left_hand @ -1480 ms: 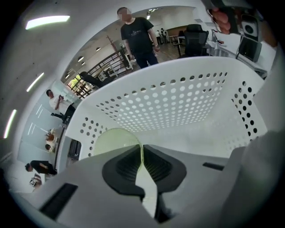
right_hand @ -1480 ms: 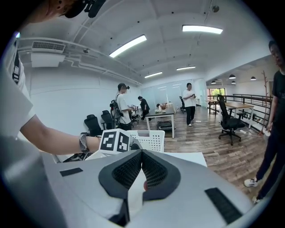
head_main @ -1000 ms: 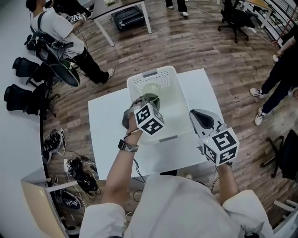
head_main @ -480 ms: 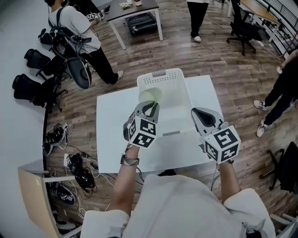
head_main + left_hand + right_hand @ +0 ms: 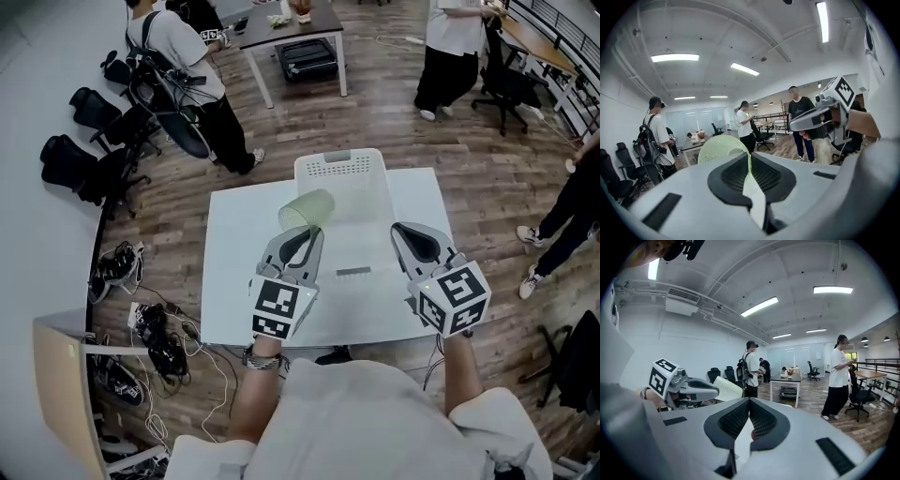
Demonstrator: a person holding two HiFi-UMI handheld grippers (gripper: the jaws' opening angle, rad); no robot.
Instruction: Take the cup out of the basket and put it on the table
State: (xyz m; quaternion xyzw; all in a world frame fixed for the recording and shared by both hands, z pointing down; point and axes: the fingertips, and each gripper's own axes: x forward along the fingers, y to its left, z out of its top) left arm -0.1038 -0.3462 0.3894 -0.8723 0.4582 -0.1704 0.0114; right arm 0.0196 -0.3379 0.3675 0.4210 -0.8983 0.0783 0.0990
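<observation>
Pinches rim of pale-green cup (image 5: 307, 208) w/ left tool (image 5: 302, 234), jaws clamped on thin cup wall. Holds cup tilted & raised in the air, over left rim of white basket (image 5: 342, 169) and white counter (image 5: 230, 272) in head view. Holds right tool (image 5: 412, 234) alongside, over counter by basket's right front corner, jaws pressed together w/ nothing btwn them. Works w/ standing people (image 5: 187, 56) on wood floor (image 5: 394, 112) beyond counter.

Basket (image 5: 343, 170) on table (image 5: 230, 281), cup (image 5: 307, 208) at left
</observation>
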